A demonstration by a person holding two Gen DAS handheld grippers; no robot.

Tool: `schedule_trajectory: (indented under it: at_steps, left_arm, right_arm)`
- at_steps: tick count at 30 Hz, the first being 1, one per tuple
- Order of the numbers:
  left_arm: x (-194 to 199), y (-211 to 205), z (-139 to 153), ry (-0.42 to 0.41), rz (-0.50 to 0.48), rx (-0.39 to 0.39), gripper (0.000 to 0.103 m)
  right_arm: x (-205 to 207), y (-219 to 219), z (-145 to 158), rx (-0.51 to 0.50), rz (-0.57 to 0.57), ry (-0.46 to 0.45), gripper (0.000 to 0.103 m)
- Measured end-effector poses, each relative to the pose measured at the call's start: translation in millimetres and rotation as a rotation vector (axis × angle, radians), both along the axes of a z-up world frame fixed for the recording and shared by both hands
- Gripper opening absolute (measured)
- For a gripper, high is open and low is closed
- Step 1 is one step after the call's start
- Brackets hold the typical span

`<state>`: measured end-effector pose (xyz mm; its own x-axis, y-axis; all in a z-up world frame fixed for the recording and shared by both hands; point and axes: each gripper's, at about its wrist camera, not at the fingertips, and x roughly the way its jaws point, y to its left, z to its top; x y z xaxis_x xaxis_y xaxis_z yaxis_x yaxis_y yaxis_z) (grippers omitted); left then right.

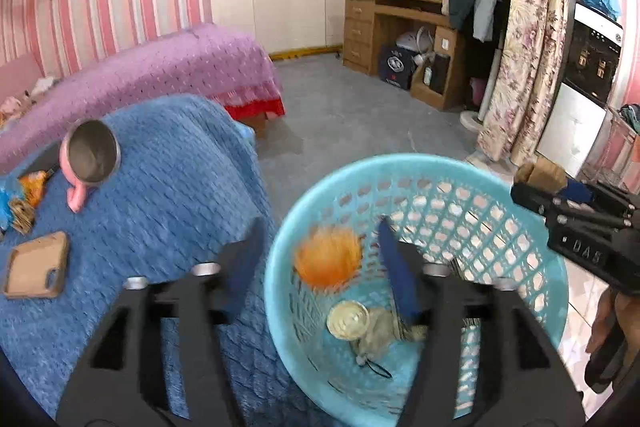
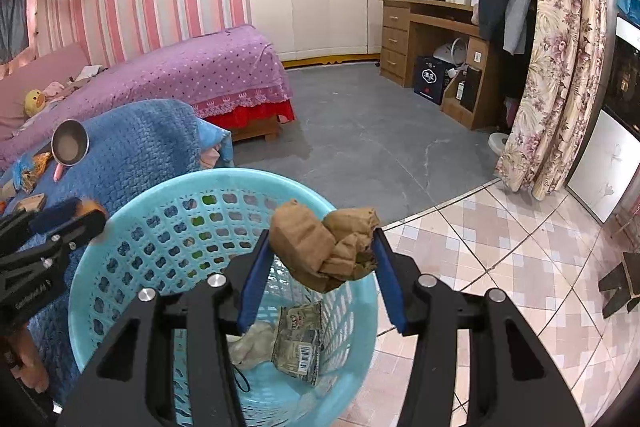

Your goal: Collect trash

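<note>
The right claw [image 2: 320,263] is clamped on a crumpled brown paper wad [image 2: 324,247], both blue pads pressing its sides. The wad is tan kraft paper, folded into several blunt lobes, creased, with a darker torn patch at its lower right. It hangs over the far rim of the light blue plastic basket [image 2: 120,227], above the interior.

The left claw [image 1: 320,267] stands wide open, nothing between its pads. An orange object [image 1: 328,257] (heavily blurred; its nature cannot be told) shows between the fingers, in front of the basket's inner wall; whether it rests on anything cannot be determined.

The basket [image 1: 500,203] is round, with lattice walls and a solid rim. On its bottom lie a pale crumpled wrapper [image 2: 252,343], a printed packet with a barcode [image 2: 300,339], a round cream-coloured lid [image 1: 348,319] and a thin black cord loop [image 1: 378,369].

The basket stands just beside a surface covered by a blue knitted blanket [image 1: 168,187]. On the blanket: a pink mug with a metal interior [image 1: 90,157], lying tilted on its side, a tan phone case [image 1: 36,265], and colourful snack wrappers [image 1: 20,199] at the left edge.

Behind lie a bed with a purple dotted cover [image 2: 200,67], a wooden desk [image 2: 420,35] against the far wall, and a floral curtain [image 2: 556,87] at right.
</note>
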<state>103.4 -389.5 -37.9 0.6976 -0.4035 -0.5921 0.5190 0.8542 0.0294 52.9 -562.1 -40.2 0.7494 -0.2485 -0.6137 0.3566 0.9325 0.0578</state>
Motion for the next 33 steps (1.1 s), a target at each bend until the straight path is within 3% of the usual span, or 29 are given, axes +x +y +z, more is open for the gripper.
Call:
schedule_trajectory:
  at_steps: [2,6,16,26,28,30,33]
  left_arm:
    - [-1,4,5,-0.026,0.009,0.005,0.080]
    - [4,20,11,-0.055,0.060,0.028,0.091]
    - [20,68,16,-0.049,0.191,0.014,0.096]
    - [25,109,19,-0.052,0.265,0.022,0.097]
    - [25,120,20,-0.053,0.277,0.022,0.097]
    - [24,130,22,-0.061,0.291,0.024,0.097]
    - [25,145,25,-0.064,0.304,0.014,0.097]
  right_arm:
    - [1,2,-1,-0.006,0.003,0.004,0.049]
    - [-2,0,-1,-0.008,-0.005,0.003,0.050]
    - [6,21,4,-0.054,0.034,0.009,0.053]
    - [12,37,14,-0.034,0.013,-0.033,0.086]
    - [15,43,15,-0.031,0.011,-0.036,0.087]
    - [19,48,16,-0.040,0.004,-0.031,0.095]
    - [24,57,17,-0.037,0.004,-0.028,0.095]
